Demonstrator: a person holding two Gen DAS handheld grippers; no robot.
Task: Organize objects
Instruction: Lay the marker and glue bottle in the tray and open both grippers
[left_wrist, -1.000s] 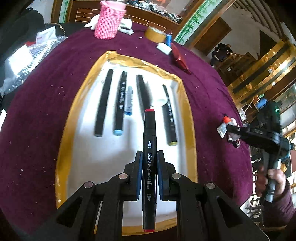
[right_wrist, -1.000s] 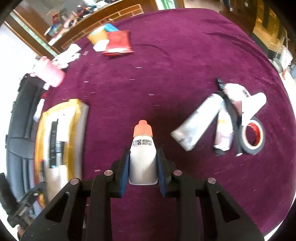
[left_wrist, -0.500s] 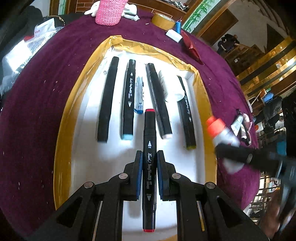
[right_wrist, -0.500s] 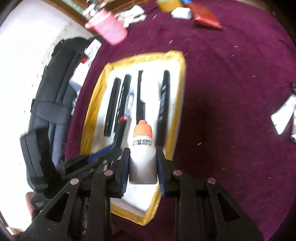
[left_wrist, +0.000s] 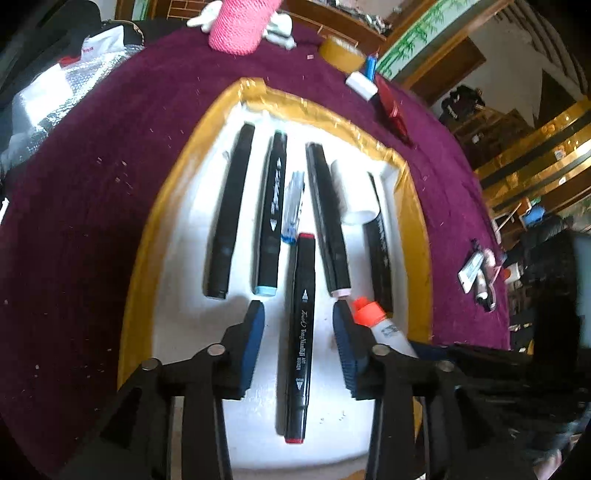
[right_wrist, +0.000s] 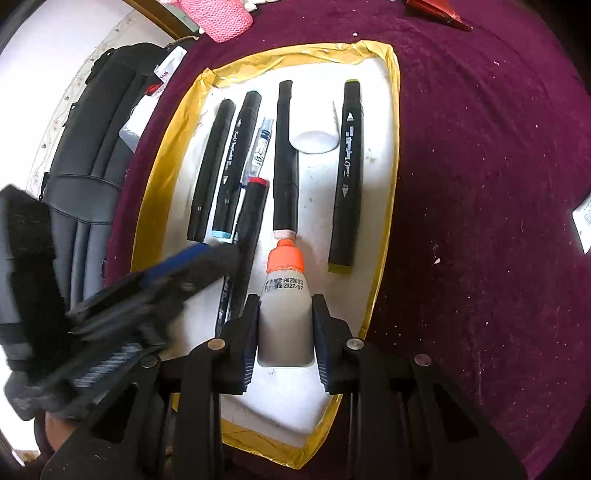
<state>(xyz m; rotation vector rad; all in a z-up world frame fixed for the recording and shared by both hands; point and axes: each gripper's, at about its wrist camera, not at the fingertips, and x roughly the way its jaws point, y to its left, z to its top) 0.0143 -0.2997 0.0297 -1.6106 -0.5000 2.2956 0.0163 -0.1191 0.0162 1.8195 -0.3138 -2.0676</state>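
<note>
gripping glue bottle (right_wrist: 284, 295) in right tongs (right_wrist: 284, 325), left tongs (left_wrist: 298, 332) spread, marker (left_wrist: 301, 332) lying free

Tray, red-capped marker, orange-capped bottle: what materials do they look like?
Tray: looks like white foam, matte and slightly pitted, its rim wrapped in shiny, wrinkled gold tape. Red-capped marker: probably hard plastic, glossy black barrel with printed white lettering. Orange-capped bottle: likely soft plastic, smooth off-white body with a printed date code; the right tongs pinch it.

Beyond my tray I see a pink knitted cup (left_wrist: 240, 22), a roll of brown tape (left_wrist: 341, 55), a red packet (left_wrist: 391, 107) and a silvery bubble-wrap bag (left_wrist: 55, 99) on the maroon tablecloth (left_wrist: 74, 221).
</note>
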